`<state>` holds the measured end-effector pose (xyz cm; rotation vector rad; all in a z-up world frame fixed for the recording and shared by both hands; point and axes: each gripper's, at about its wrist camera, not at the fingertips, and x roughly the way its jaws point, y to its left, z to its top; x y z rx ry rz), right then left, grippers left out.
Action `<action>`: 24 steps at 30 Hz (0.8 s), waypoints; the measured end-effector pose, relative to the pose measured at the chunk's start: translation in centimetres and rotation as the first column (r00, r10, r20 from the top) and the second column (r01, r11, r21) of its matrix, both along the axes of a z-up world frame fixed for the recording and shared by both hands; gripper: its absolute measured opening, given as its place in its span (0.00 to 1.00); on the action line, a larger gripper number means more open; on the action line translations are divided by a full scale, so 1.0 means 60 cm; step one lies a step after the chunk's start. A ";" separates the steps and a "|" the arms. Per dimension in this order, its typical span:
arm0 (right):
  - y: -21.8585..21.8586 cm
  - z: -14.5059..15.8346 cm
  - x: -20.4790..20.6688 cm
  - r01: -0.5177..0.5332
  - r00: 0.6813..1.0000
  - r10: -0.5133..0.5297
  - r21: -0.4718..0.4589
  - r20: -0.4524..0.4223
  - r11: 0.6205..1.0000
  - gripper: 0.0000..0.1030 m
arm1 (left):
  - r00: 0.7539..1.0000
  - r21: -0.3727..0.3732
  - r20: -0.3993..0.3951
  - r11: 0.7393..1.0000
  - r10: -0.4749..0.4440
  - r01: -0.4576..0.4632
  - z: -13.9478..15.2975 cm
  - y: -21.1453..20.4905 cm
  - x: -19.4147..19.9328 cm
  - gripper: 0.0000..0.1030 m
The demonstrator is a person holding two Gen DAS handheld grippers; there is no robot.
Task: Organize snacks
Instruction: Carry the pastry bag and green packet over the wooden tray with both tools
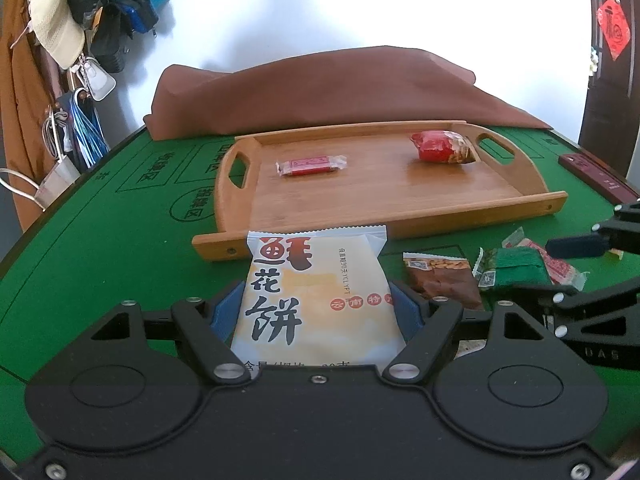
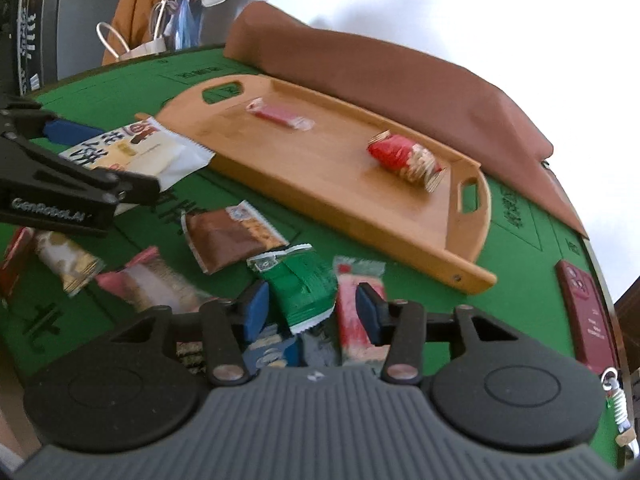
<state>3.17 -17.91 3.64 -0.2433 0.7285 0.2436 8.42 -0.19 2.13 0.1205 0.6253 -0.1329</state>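
Note:
My left gripper [image 1: 316, 310] is shut on a white flower-cake packet [image 1: 316, 292], its blue pads pressing both sides just in front of the wooden tray [image 1: 380, 222]. The right wrist view shows the same packet [image 2: 136, 152] beside the tray's [image 2: 400, 256] near corner. On the tray lie a flat red bar [image 1: 310, 165] [image 2: 280, 117] and a red nut packet [image 1: 440, 147] [image 2: 404, 158]. My right gripper [image 2: 312, 312] [image 1: 560, 270] stands open over a green packet [image 2: 300, 288] [image 1: 516, 268]. That packet lies between the pads, with a gap at the right pad.
Loose snacks lie on the green table: a brown packet [image 2: 228, 240] [image 1: 440, 276], a pink one [image 2: 354, 312], several more at left [image 2: 160, 284]. A brown cloth [image 1: 340, 88] covers the far side behind the tray. A dark red box [image 2: 588, 316] lies at the right edge.

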 end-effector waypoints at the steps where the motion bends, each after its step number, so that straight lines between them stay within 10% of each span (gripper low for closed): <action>1: -0.003 0.001 0.003 -0.002 1.000 0.002 0.014 -0.002 1.000 0.63 | 1.000 0.003 -0.001 1.000 0.001 -0.001 0.000 -0.001 0.001 0.73; 15: 0.009 -0.010 0.043 -0.090 0.995 0.090 -0.013 -0.032 0.996 0.66 | 1.000 0.011 -0.015 1.000 0.005 -0.005 -0.001 -0.008 0.010 0.73; 24: 0.005 -0.004 0.040 -0.053 0.997 0.054 0.037 -0.049 0.998 0.40 | 0.999 -0.038 -0.036 0.999 -0.002 0.000 0.007 -0.005 0.016 0.73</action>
